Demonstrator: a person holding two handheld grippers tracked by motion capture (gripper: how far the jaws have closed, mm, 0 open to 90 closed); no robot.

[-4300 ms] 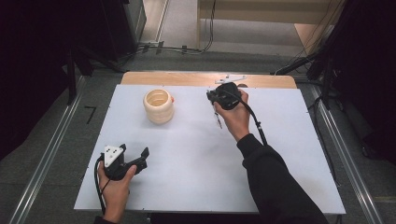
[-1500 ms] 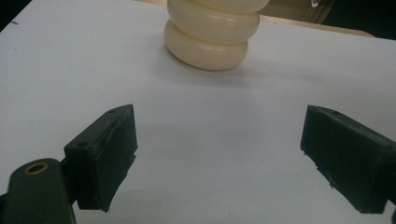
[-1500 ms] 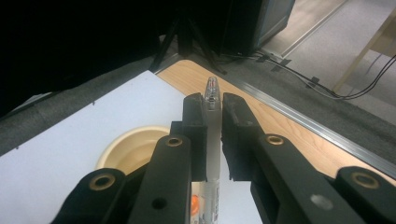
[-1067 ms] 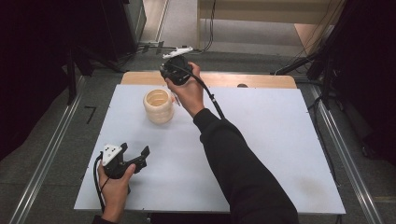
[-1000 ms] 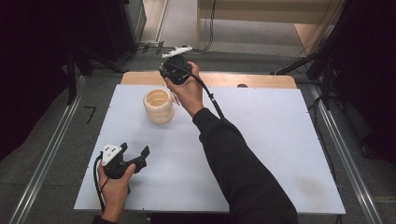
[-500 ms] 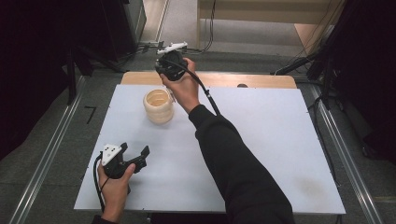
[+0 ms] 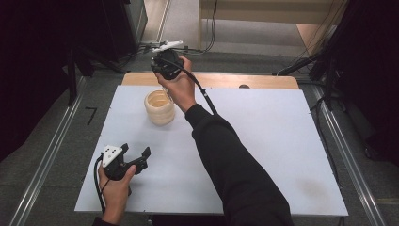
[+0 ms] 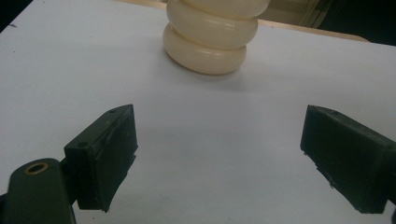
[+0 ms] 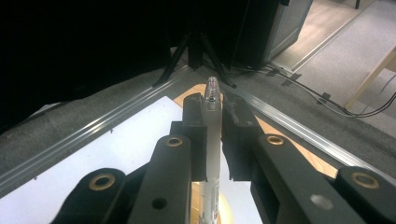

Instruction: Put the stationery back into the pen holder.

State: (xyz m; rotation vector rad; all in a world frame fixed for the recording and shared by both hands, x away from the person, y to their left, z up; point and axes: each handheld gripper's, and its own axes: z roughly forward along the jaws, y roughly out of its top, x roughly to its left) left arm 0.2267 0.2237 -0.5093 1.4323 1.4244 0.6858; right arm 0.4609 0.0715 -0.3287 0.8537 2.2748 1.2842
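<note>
White tabletop (image 7: 282, 141), high view: we see the right gripper (image 7: 165, 66) raised just behind the cream ribbed ceramic cup (image 7: 159, 107), poised for dropping in its load. Left gripper view: the left gripper (image 8: 219, 158) gapes empty, idle, facing the cup (image 8: 210, 32). Right gripper view: jaws clamp a translucent plastic pen (image 9: 211, 135), pointing along them, above the cup's rim.

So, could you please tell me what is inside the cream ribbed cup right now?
From the high view, the cup shows a bare cream inner wall with nothing visible inside, but the hand of the right gripper, shut on a pen, covers its right rim.
</note>
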